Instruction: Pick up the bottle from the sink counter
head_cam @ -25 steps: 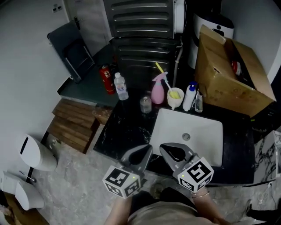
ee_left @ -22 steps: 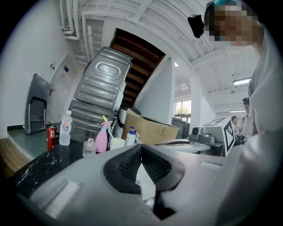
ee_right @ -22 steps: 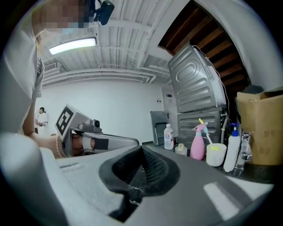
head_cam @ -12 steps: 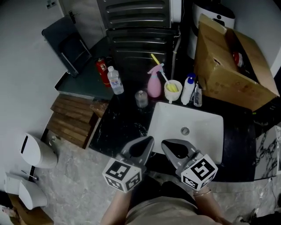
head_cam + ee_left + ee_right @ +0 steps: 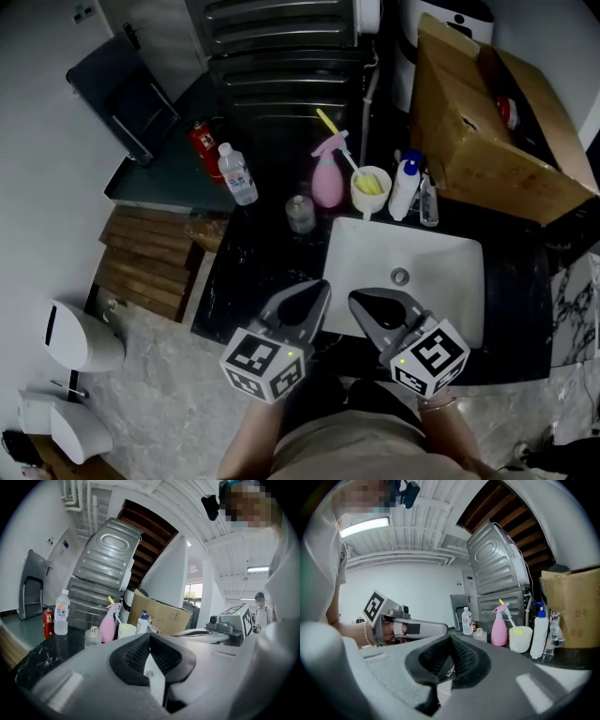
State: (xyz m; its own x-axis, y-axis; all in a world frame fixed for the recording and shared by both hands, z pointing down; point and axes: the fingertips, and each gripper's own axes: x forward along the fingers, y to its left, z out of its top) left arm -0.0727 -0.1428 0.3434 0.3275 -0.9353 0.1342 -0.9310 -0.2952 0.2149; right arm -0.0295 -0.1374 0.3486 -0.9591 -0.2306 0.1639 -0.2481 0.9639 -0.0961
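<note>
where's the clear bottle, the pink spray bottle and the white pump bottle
clear bottle [image 5: 238, 178]: head view, on its label, mid-body
pink spray bottle [image 5: 326, 186]: head view, on its rounded pink body
white pump bottle [image 5: 402, 199]: head view, on its white body below the blue pump

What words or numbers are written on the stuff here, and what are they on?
No words or numbers are clear enough to read.
Label on the clear bottle: too blurred to read.
Print on the red can: too small to read.
Faint print on the cardboard box: unreadable.
</note>
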